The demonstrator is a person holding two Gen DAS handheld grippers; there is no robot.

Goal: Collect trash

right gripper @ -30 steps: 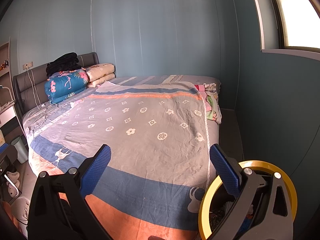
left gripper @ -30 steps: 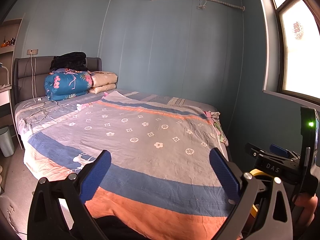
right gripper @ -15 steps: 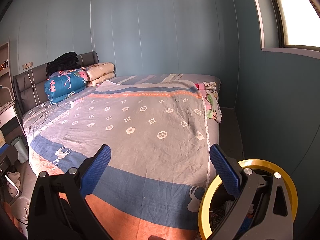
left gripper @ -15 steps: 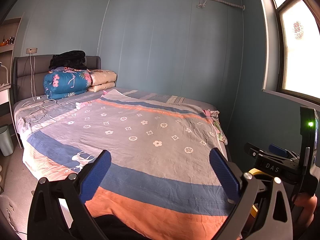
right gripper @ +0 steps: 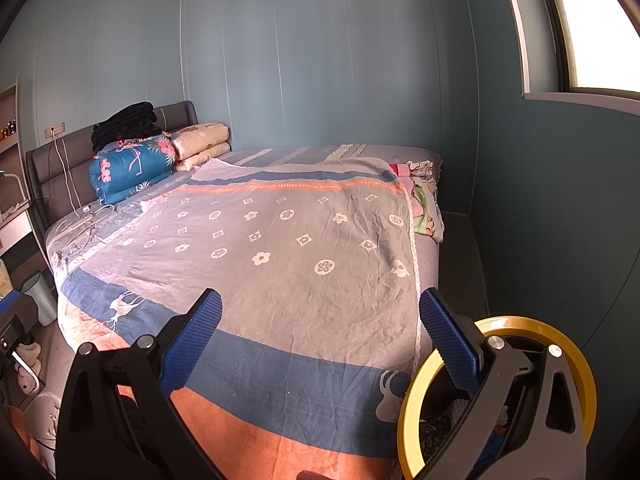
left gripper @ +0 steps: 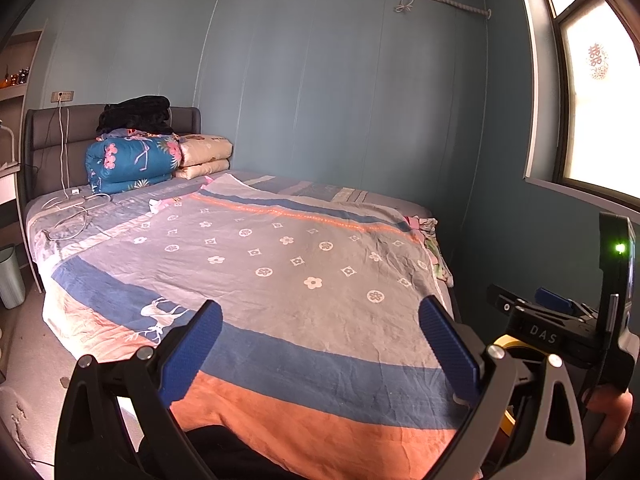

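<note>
Right wrist view showed the right gripper spread apart and empty above the bed, a yellow-rimmed bin just below its right finger. The left gripper also gaped empty. No trash was visible on the cover, so scanning the floor and bed edges slowly seemed wise.

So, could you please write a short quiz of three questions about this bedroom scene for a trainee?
1. True or false: the left gripper is shut on a piece of trash.
2. Multiple choice: what lies on top of the blue floral quilt at the headboard? A) a black garment B) a laptop C) a yellow ring
3. Fill in: the bin with the yellow rim stands beside the ___ corner of the bed, below the right gripper.

Key: 1 false, both grippers are open and hold nothing; 2 A; 3 near right.
</note>
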